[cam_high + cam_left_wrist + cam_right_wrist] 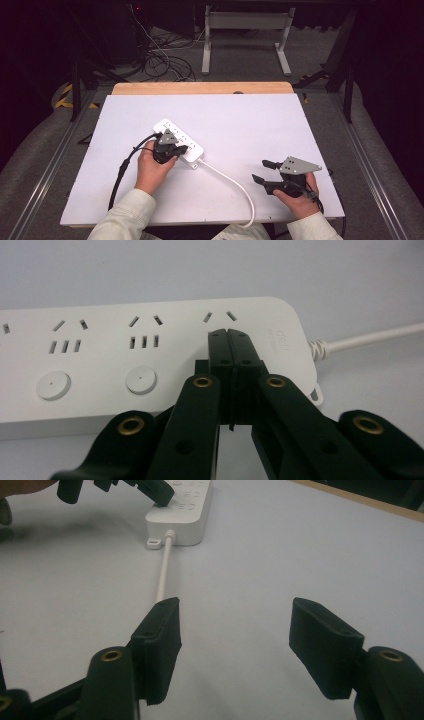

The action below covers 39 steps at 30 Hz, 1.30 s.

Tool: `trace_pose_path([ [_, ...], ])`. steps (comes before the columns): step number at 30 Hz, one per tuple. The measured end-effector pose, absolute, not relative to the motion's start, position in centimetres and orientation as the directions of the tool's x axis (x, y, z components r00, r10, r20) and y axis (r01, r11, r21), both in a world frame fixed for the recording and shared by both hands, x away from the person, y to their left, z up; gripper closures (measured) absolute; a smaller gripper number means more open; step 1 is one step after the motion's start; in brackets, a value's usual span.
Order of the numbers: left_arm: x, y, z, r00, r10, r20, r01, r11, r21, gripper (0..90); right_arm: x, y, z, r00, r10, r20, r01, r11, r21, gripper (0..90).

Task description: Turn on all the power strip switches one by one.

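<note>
A white power strip (179,139) lies on the white table (260,125), a little toward nine o'clock from the table's centre, running from eleven o'clock to five o'clock in the high view. Its white cord (235,183) leaves the near end and curves toward six o'clock, off the table's front edge.

The left gripper (176,149) sits over the strip's near end. From above, its jaw state is hard to read; the left gripper view settles it: the left gripper (228,333) has both jaws pressed together, nothing between them, with the tips on the strip's face just below the last socket's upper slots. That view also shows what the high view blurs: two round white buttons (141,379) beside the sockets at nine o'clock of the tips, and the cord's ribbed collar at three o'clock.

The right gripper (264,170) hovers at about four o'clock on the table, well apart from the strip. The right gripper view shows the right gripper (235,645) spread wide and empty, with the cord running away toward twelve o'clock to the strip's end and its small mounting tab (154,543).
</note>
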State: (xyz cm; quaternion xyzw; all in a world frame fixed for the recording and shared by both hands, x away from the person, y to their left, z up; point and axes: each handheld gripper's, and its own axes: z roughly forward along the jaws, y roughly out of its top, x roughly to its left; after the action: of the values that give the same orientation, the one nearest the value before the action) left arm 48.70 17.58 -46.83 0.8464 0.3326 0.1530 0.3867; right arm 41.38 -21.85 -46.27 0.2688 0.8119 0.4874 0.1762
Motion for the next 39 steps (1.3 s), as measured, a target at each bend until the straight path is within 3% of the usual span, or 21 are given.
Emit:
trace_pose_path([
  [15,48.8,17.5,-46.8,0.729,0.684,0.01,0.453,-0.493,0.743,90.0,41.4,-21.8,-46.3,-0.794,0.607,-0.022,0.27,0.386,0.882,38.0],
  [22,48.5,18.6,-46.5,0.724,0.69,0.012,0.396,-0.43,0.811,90.0,41.5,-22.0,-46.4,-0.795,0.607,-0.021,0.267,0.38,0.886,38.1],
  [39,48.2,18.9,-44.7,0.722,0.686,0.087,0.341,-0.463,0.818,89.9,41.5,-22.0,-46.5,-0.792,0.61,-0.018,0.273,0.381,0.883,38.0],
])
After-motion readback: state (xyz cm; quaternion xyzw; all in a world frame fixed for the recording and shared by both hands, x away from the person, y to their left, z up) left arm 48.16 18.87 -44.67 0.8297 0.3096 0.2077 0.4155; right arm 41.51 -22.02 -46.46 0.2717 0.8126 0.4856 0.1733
